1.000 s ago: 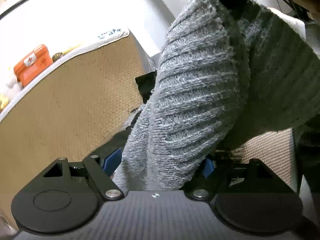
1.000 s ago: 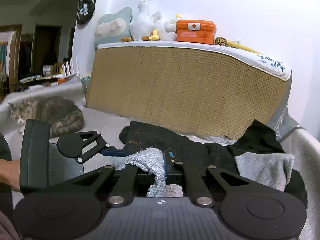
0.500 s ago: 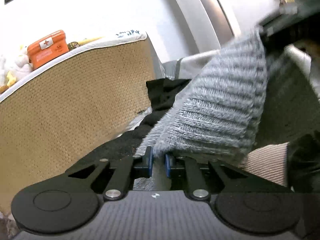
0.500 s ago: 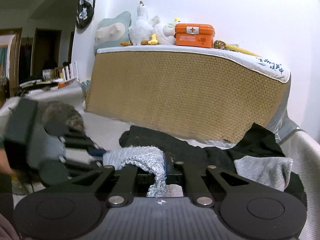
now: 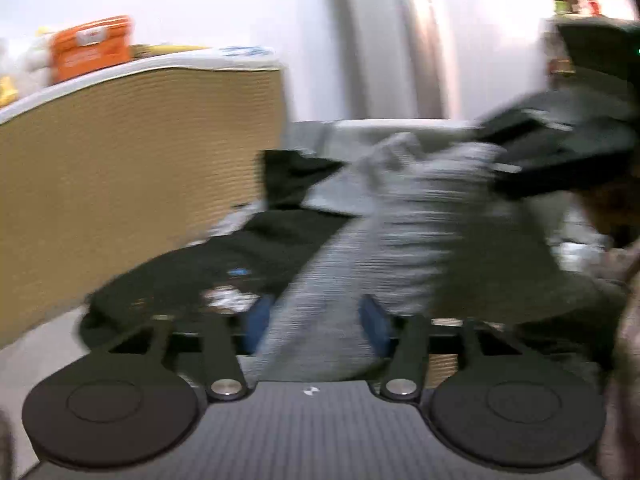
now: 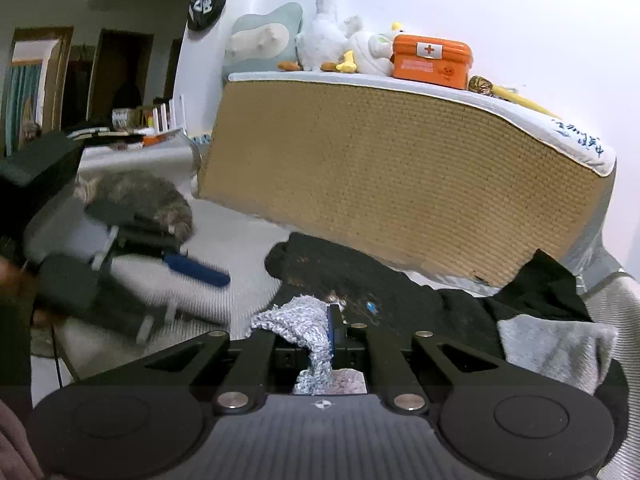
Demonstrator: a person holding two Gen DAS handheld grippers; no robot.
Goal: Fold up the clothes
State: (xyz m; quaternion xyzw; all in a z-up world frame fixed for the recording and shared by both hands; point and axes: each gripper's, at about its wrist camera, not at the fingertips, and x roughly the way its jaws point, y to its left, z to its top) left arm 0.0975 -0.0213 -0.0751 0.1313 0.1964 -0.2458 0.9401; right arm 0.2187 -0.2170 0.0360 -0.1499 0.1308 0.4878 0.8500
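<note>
A grey ribbed knit garment [image 5: 420,216] stretches between both grippers above a bed. My right gripper [image 6: 332,328] is shut on a bunched edge of the knit [image 6: 296,320]. In the blurred left wrist view, the left gripper [image 5: 314,320] has its jaws opening. The knit runs through the gap between its blue pads [image 5: 256,320], and I see no firm pinch. The right gripper's dark body [image 5: 560,148] holds the knit's far end at the upper right. The right wrist view shows the left gripper's blue finger [image 6: 196,270] blurred at the left.
A tan woven mattress [image 6: 400,176] leans against the wall, with an orange first-aid box [image 6: 430,60] and plush toys [image 6: 328,36] on top. Black clothes [image 6: 360,276] and a grey cloth [image 6: 556,352] lie on the bed. A cat [image 6: 140,196] rests at the left.
The left gripper's jaws went from wide to nearly shut on the knit, then parted again. It also rolled and swung away to the left of the right gripper. The right gripper kept its grip.
</note>
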